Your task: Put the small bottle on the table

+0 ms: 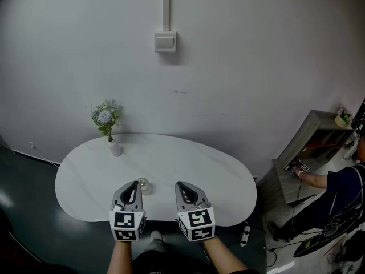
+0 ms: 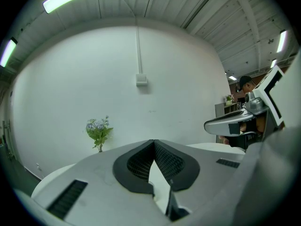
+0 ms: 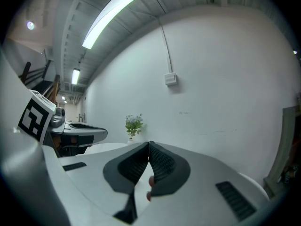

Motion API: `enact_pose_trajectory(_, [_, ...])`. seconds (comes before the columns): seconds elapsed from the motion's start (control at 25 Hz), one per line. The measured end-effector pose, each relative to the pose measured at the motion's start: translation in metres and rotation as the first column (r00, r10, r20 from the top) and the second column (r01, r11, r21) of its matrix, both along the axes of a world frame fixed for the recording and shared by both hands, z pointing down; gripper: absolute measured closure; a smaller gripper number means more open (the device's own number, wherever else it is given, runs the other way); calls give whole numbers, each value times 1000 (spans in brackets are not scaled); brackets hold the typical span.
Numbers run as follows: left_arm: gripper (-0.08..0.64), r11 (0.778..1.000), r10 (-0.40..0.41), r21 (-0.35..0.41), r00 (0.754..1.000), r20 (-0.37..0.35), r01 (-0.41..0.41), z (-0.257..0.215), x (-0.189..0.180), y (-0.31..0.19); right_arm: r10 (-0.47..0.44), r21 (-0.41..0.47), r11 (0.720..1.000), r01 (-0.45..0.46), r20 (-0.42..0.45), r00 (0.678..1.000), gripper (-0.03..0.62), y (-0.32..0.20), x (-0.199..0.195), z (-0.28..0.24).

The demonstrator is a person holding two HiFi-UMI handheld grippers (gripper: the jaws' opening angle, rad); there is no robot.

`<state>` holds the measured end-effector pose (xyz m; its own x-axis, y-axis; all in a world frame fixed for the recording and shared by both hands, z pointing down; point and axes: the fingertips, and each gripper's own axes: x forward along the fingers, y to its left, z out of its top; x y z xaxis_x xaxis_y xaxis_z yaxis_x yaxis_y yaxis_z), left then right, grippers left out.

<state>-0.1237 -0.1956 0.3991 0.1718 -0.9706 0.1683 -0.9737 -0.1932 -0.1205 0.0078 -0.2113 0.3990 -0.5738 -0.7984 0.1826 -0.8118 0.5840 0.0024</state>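
Observation:
A small pale bottle (image 1: 144, 185) stands upright on the white oval table (image 1: 188, 170), near its front edge. My left gripper (image 1: 137, 183) hovers just left of the bottle, its tip close beside it, and its jaws are shut with nothing between them. In the left gripper view its tips (image 2: 153, 141) meet and the bottle is hidden. My right gripper (image 1: 178, 184) is held level with the left, a little right of the bottle. In the right gripper view its jaws (image 3: 149, 143) are also shut and hold nothing.
A small vase of blue flowers (image 1: 108, 124) stands at the table's back left. A switch box (image 1: 165, 41) is on the white wall behind. A grey shelf unit (image 1: 311, 147) and a person (image 1: 336, 193) are at the right. A power strip (image 1: 245, 234) lies on the floor.

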Motion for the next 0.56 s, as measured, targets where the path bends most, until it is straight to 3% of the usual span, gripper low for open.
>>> enact_pose_trajectory(0.56, [548,1000,-5,4,1000,-9,5,1,5,-11,-16,10,1000,16,-1,1000,526,-14,1,0])
